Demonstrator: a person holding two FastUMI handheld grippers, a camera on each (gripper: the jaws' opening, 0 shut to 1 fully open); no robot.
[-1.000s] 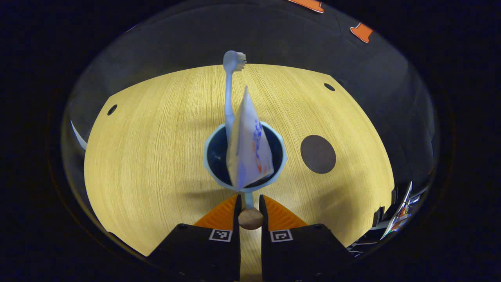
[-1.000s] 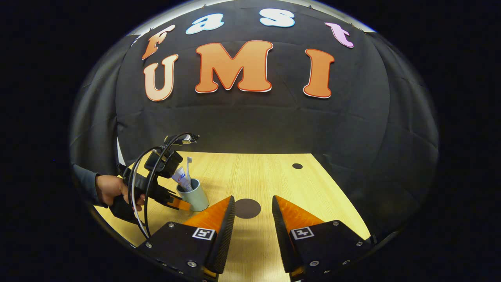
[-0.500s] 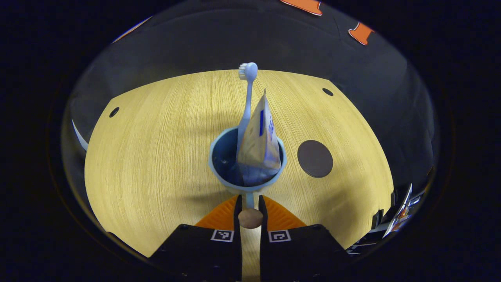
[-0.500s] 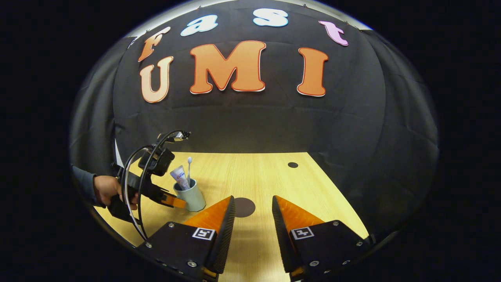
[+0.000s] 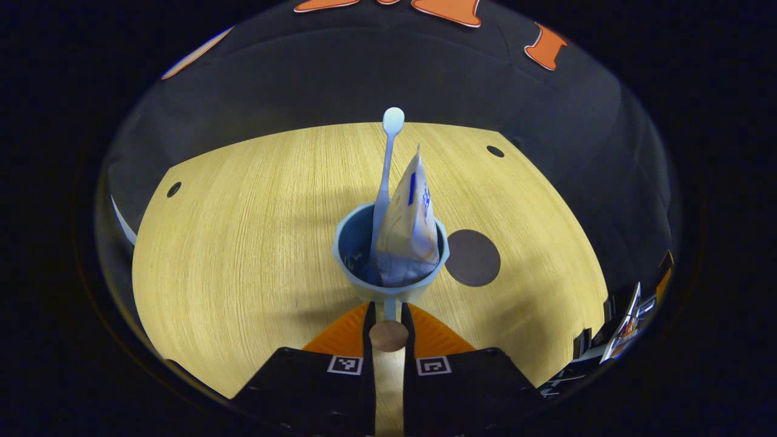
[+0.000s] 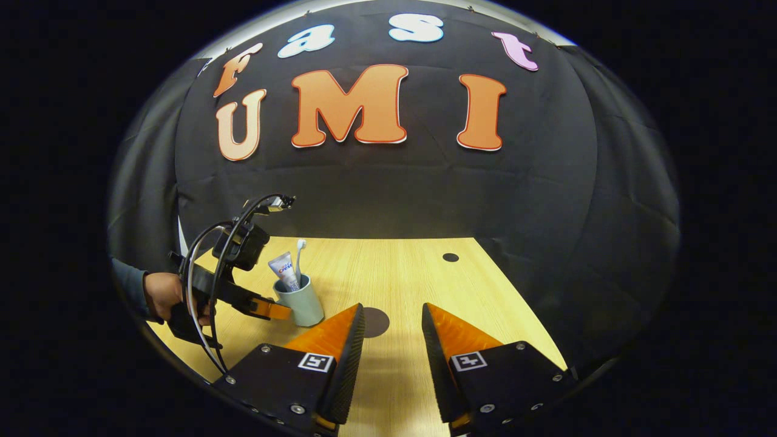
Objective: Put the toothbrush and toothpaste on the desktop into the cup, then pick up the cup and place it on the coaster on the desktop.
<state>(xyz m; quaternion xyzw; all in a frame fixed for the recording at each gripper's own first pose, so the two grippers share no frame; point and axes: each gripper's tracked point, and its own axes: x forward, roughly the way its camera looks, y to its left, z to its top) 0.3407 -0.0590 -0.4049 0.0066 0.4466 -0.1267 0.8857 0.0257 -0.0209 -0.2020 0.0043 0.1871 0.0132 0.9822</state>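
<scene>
A pale blue cup (image 5: 388, 285) holds a white toothbrush (image 5: 388, 158) and a toothpaste tube (image 5: 410, 230), both standing upright in it. My left gripper (image 5: 388, 321) is shut on the cup's handle, whose round brown end shows between the fingers. The dark round coaster (image 5: 472, 258) lies on the desktop just right of the cup. In the right gripper view a hand (image 6: 161, 294) holds the left gripper (image 6: 270, 309) at the cup (image 6: 300, 306), which is close to the coaster (image 6: 376, 321). My right gripper (image 6: 393, 328) hangs open over the desktop with nothing in it.
The wooden desktop (image 5: 243, 243) has small dark holes at the far left (image 5: 174, 189) and far right (image 5: 495, 151). Black cloth walls the booth behind and at the sides. Some gear (image 5: 625, 321) sits past the desktop's right edge.
The cup in my left gripper has moved toward the coaster. The toothbrush and tube have swung round inside it. My right gripper has barely moved.
</scene>
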